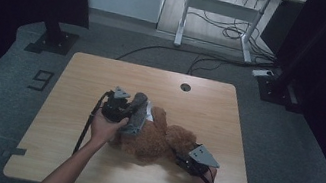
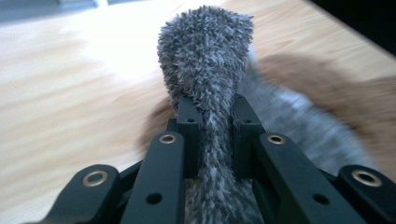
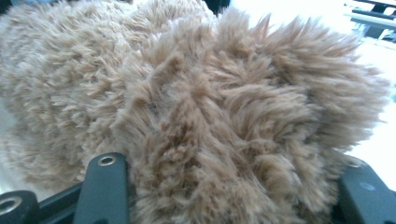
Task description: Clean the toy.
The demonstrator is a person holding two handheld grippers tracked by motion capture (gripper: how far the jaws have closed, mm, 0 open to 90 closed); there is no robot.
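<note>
Pinching a strip of grey fuzzy cloth (image 2: pixel 205 70), the left gripper (image 1: pixel 123 110) is clamping it tight between its jaws while the right gripper (image 1: pixel 188 161) is gripping the brown teddy bear (image 1: pixel 157 139), which is lying mid-table (image 1: pixel 103 76). To my eye the person is working the grey piece on or off the bear; pulling slowly along the limb, with the bear pinned steady, seems wisest. Fur is hiding the right jaws' tips, and which part of the bear they are biting is unclear.
</note>
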